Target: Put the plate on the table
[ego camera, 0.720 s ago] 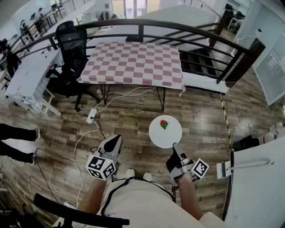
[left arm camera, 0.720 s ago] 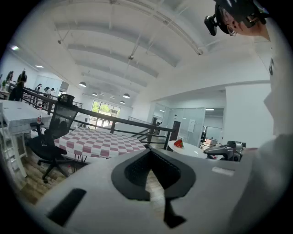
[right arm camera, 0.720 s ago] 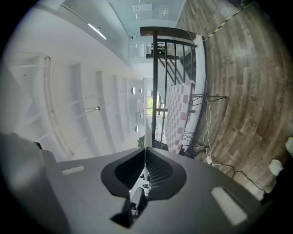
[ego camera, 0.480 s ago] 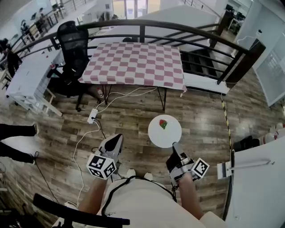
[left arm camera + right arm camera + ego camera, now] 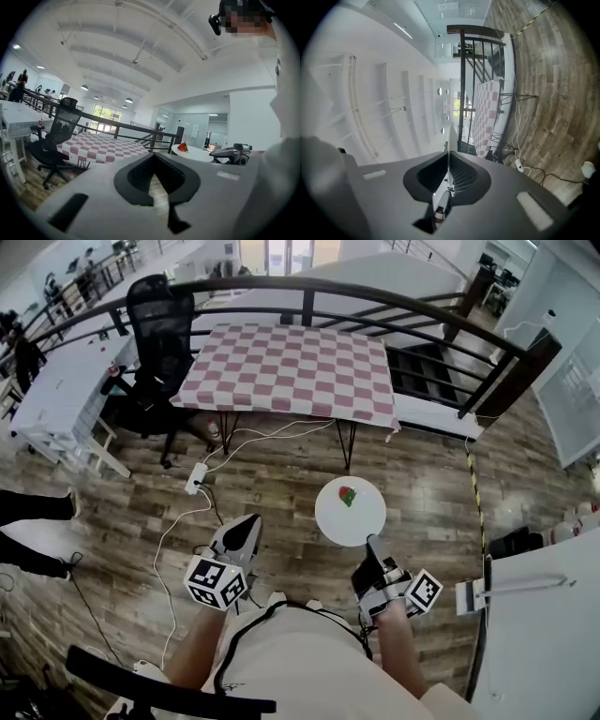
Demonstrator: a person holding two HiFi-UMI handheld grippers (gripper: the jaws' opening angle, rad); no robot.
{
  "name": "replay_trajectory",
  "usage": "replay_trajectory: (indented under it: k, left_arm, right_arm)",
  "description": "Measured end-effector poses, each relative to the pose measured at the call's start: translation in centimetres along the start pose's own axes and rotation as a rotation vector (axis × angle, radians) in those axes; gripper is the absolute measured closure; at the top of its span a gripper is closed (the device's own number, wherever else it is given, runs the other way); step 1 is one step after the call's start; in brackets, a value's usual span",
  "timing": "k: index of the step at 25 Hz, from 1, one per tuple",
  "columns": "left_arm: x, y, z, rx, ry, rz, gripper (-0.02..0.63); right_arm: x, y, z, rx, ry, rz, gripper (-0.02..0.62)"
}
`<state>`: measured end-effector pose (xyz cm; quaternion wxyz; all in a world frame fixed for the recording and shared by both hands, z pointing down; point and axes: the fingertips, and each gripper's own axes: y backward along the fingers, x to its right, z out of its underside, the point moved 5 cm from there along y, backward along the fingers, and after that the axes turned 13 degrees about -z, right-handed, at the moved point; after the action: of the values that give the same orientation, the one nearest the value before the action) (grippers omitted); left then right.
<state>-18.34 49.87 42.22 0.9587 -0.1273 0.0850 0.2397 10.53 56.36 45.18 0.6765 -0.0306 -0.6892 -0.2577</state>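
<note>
A round white plate [image 5: 350,512] carrying a small red and green item [image 5: 348,496] hangs level above the wooden floor, short of the table with the red-and-white checked cloth [image 5: 291,371]. My right gripper [image 5: 373,546] is shut on the plate's near rim. In the right gripper view the plate [image 5: 449,140] shows edge-on between the jaws. My left gripper [image 5: 246,527] is held to the plate's left, shut, with nothing in it. From the left gripper view I see the plate [image 5: 194,153], the right gripper [image 5: 229,153] and the table [image 5: 103,146] ahead.
A black office chair [image 5: 159,324] stands at the table's left end. A dark railing [image 5: 422,315] curves behind the table. White cables and a power strip [image 5: 195,479] lie on the floor before it. A white desk [image 5: 56,390] is at left, a white counter [image 5: 544,615] at right.
The table, chair and floor have shifted a little to the right in the head view. Both grippers keep their pose, the right still gripping the plate.
</note>
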Motion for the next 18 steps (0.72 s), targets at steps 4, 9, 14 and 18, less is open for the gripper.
replay_trajectory:
  k: [4, 9, 14, 18]
  left_arm:
    - [-1.6, 0.7, 0.2, -0.003, 0.003, 0.004, 0.603]
    - [-3.5, 1.8, 0.5, 0.003, 0.011, 0.006, 0.603]
    - [-5.0, 3.1, 0.5, 0.005, 0.021, 0.001, 0.603]
    - [-6.0, 3.7, 0.3, 0.005, 0.018, -0.002, 0.603]
  right_arm:
    - [0.1, -0.6, 1.4, 0.005, 0.009, 0.0, 0.575]
    - [0.1, -1.3, 3.2, 0.006, 0.012, -0.008, 0.574]
    - [0.0, -2.1, 4.7, -0.004, 0.026, -0.014, 0.575]
    - [-0.2, -2.5, 5.7, -0.008, 0.027, -0.013, 0.575]
